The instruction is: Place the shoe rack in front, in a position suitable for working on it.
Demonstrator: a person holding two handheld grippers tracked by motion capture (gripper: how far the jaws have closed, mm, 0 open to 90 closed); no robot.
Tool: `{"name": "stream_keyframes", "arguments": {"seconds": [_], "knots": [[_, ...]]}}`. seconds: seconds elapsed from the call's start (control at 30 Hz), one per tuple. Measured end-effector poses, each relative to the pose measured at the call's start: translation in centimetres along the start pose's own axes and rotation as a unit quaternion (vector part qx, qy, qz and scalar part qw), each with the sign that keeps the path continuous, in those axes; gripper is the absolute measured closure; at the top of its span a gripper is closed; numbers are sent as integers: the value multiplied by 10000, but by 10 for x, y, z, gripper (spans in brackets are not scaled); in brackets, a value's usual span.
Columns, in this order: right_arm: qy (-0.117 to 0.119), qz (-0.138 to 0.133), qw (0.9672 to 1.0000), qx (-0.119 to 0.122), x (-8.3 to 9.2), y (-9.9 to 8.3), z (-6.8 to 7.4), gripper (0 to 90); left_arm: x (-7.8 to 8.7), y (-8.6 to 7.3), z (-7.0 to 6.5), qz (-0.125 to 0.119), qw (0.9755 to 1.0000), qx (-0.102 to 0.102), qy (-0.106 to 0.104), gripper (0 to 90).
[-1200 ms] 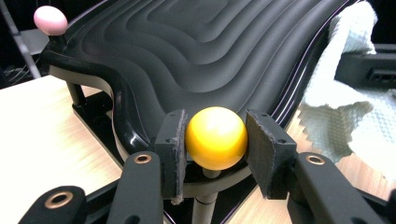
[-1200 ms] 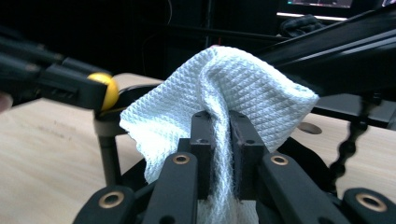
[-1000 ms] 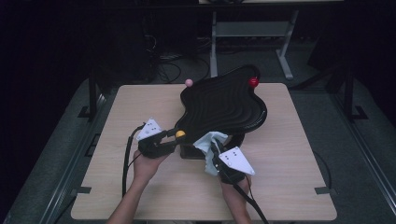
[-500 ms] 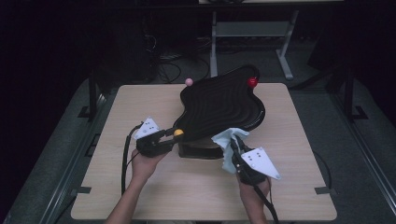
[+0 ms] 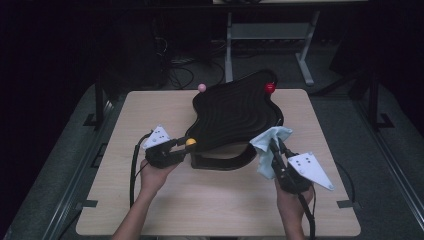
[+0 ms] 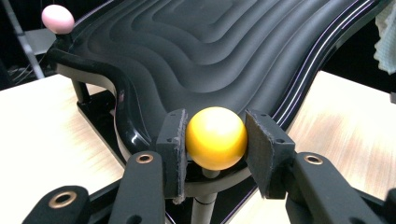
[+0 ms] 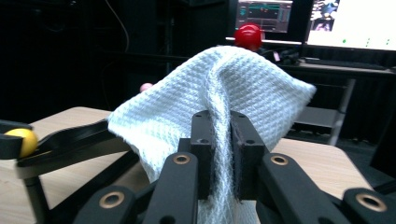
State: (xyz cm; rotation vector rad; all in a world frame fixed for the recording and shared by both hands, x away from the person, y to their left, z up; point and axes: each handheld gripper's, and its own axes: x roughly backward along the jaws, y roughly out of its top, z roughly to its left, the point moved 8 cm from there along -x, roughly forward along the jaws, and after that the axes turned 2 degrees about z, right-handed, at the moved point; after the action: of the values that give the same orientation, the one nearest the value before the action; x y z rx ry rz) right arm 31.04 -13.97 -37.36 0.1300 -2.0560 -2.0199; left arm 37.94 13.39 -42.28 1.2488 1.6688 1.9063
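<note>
Two claws busy: left claw (image 6: 215, 144) clamped on the yellow ball (image 6: 216, 137) at the near corner of the black wavy tray (image 5: 235, 115) (steadying it), right claw (image 7: 219, 140) pinching the white cloth (image 7: 210, 98) just off the tray's near-right edge, wiping step, next bring cloth onto the ridges.

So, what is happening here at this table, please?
A person works with two handheld grippers on a black wavy tray that stands on a stand on the wooden table. The left gripper is closed on the yellow ball at the tray's near corner. The right gripper pinches a pale blue cloth beside the tray's right edge.
</note>
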Motion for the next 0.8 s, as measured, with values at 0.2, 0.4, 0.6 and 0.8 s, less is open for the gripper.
{"name": "stream_keyframes", "arguments": {"seconds": [0.2,0.4,0.6,0.8], "knots": [[411,160,9989,154,-8,-17,34,812,1,0,0,6,10000,6,47,595],[815,508,9952,198,-27,-43,65,811,2,3,-2,-86,9999,24,129,540],[1040,944,9900,102,-47,-71,74,810,-2,1,-2,41,9998,36,186,557],[1164,1294,9847,59,-55,-91,76,809,-2,0,-4,73,9999,-33,104,602]]}}
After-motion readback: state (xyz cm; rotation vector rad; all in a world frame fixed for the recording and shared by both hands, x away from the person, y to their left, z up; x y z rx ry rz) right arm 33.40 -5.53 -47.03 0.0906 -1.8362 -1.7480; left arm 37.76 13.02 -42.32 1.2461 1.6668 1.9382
